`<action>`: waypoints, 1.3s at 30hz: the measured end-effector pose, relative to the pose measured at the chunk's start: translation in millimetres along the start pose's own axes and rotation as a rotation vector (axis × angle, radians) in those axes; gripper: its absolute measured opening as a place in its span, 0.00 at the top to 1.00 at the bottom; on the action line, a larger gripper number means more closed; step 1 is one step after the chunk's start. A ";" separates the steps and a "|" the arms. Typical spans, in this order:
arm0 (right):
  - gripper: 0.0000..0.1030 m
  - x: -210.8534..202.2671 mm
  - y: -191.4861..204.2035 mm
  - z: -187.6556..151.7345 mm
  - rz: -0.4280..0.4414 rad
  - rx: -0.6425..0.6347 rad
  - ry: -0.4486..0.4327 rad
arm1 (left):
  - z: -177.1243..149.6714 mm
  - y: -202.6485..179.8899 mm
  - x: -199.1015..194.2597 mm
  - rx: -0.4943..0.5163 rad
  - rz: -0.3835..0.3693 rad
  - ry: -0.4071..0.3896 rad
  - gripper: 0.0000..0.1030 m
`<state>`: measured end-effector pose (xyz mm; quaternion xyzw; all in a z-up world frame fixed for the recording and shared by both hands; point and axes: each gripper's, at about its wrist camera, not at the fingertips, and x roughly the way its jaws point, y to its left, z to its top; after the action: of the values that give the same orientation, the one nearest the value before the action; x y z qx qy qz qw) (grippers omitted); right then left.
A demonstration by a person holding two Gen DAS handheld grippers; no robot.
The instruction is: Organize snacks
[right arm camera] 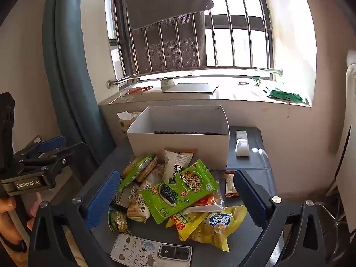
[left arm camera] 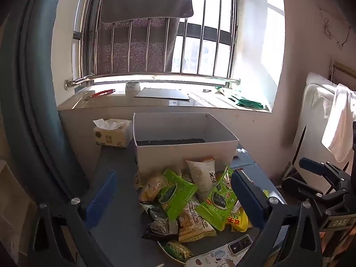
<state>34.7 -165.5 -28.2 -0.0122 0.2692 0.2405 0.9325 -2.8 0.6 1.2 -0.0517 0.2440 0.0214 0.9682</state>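
Observation:
A pile of snack packets (left arm camera: 189,202) lies on the dark table in front of a white open box (left arm camera: 184,151), which looks empty. Green seaweed packets (right arm camera: 178,191) lie on top, with yellow packets (right arm camera: 213,224) at the near right. My left gripper (left arm camera: 175,200) is open and empty, its blue pads either side of the pile and above it. My right gripper (right arm camera: 178,200) is open and empty, also spread over the pile. The box also shows in the right wrist view (right arm camera: 180,144).
A phone in a patterned case (right arm camera: 151,253) lies at the table's near edge. A tissue pack (left arm camera: 112,133) stands left of the box. A white device (right arm camera: 241,143) lies right of it. A windowsill with barred window is behind; a teal curtain (left arm camera: 33,89) hangs left.

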 end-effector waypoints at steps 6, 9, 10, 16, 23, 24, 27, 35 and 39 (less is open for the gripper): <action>0.00 -2.7 0.3 1.1 0.007 0.011 -0.019 | -6.2 -2.3 9.8 -0.002 0.008 0.042 0.00; 0.00 4.5 2.9 -4.5 0.003 -0.001 0.017 | -8.8 0.5 12.1 -0.013 0.005 0.048 0.00; 0.00 8.4 4.5 -6.0 -0.002 -0.004 0.026 | -9.6 0.7 12.7 -0.017 0.001 0.054 0.00; 0.00 8.9 0.4 -10.6 -0.002 0.015 0.032 | -10.6 4.2 14.5 -0.046 -0.019 0.065 0.00; 0.00 11.1 -8.7 -13.8 0.008 0.053 0.049 | -12.3 4.1 22.8 -0.059 -0.029 0.089 0.00; 0.00 11.2 -9.4 -14.5 0.012 0.056 0.049 | -12.5 2.8 23.6 -0.055 -0.030 0.091 0.00; 0.00 11.2 -10.4 -15.4 0.010 0.058 0.050 | -13.2 -0.1 24.8 -0.048 -0.031 0.092 0.00; 0.00 9.8 -12.8 -15.5 0.013 0.070 0.048 | -11.8 -2.3 23.5 -0.040 -0.042 0.095 0.00; 0.00 9.9 -12.5 -16.1 0.011 0.070 0.049 | -10.9 -2.1 22.3 -0.037 -0.040 0.091 0.00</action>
<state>39.6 -174.6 -48.3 0.0162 0.3003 0.2358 0.9241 11.8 -2.4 -18.8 -0.0756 0.2863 0.0044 0.9551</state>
